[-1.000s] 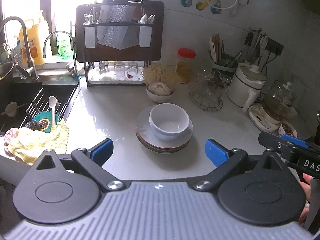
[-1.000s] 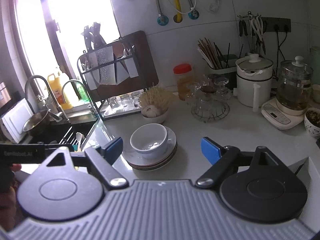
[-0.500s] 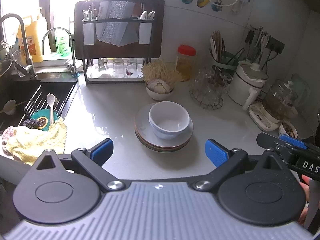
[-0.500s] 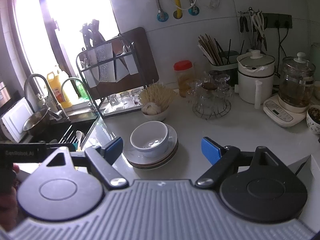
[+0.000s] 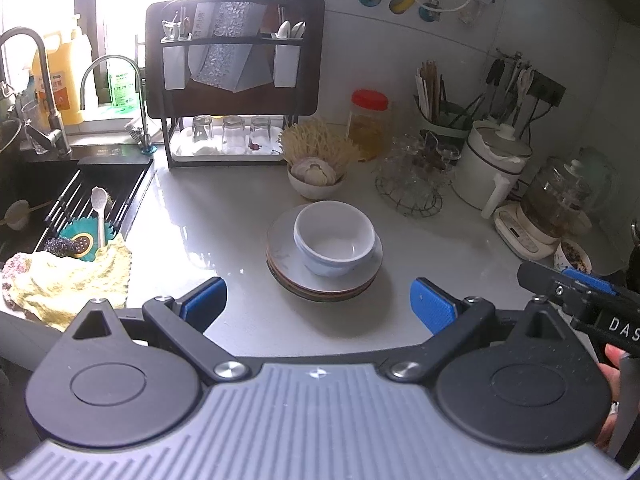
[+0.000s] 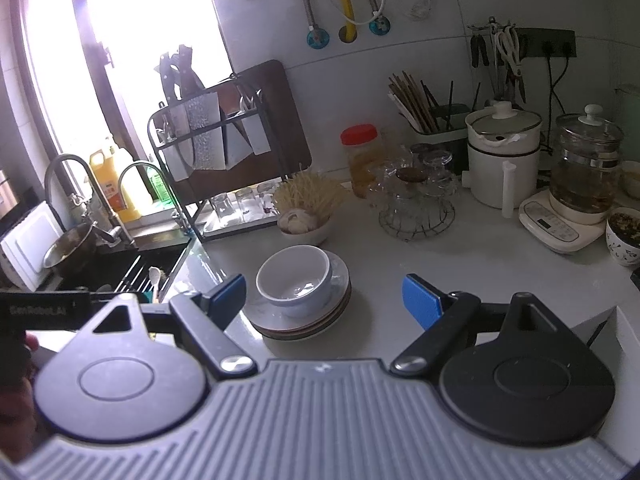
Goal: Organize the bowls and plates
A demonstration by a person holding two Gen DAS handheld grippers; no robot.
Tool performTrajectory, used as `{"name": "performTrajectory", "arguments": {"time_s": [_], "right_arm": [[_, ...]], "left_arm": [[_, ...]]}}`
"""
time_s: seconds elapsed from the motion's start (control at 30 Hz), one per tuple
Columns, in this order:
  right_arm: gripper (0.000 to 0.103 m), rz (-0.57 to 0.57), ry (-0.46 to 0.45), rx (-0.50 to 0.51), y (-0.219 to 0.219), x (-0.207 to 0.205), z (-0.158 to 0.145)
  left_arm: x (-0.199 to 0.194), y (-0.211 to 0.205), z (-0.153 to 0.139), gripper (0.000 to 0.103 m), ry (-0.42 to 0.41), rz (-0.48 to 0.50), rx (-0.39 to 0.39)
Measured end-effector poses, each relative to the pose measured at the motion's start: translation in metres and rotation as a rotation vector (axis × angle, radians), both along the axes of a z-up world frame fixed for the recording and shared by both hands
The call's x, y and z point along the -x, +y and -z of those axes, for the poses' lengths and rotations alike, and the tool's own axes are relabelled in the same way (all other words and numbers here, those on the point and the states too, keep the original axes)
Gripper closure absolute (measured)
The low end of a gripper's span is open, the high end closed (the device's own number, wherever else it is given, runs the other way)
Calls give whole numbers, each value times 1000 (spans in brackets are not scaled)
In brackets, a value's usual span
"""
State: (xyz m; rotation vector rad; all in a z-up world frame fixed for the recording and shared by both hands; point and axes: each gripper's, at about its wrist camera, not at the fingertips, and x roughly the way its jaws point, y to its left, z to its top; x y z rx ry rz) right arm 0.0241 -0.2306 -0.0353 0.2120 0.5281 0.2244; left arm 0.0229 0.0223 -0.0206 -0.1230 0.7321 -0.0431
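Sitting on the pale counter (image 5: 224,216), a white bowl (image 5: 334,238) rests upright inside the topmost of a small stack of plates (image 5: 324,276); the bowl is empty and sits a little off-centre on the stack. The stack stands well in from the counter's front edge, roughly midway between the sink's edge on the left and the appliances along the right side.

The left gripper (image 5: 318,306) hangs just short of the stack, its blue fingertips (image 5: 202,300) spread wide with bare counter between them; the plates and bowl lie straight ahead of the gap, apart from both pads. Nothing is held.

In the right wrist view the right gripper (image 6: 326,300) is likewise released, its jaws standing wide, and the same bowl (image 6: 294,280) and plates (image 6: 304,320) lie ahead and toward its left fingertip (image 6: 228,294), close to that pad but not touching it.

Behind the stack, nearer the counter's back edge, a small bowl of garlic (image 5: 316,180) sits beside a bundle of dried noodles (image 5: 316,146). A dark drying rack (image 5: 234,92) stands at the back by the sink (image 5: 76,200), and a yellow cloth (image 5: 70,280) drapes over the counter's left front corner. A wire basket of glasses (image 5: 414,176) and a white pot (image 5: 492,168) stand toward the right.
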Motion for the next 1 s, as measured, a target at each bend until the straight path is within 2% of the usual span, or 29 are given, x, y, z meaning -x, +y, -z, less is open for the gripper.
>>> {"name": "performTrajectory", "arguments": {"time_s": [1.0], "right_arm": [[16,-20,30,-16,-1,2,6]], "left_arm": [[7,5,5,3,24,-34,23]]}}
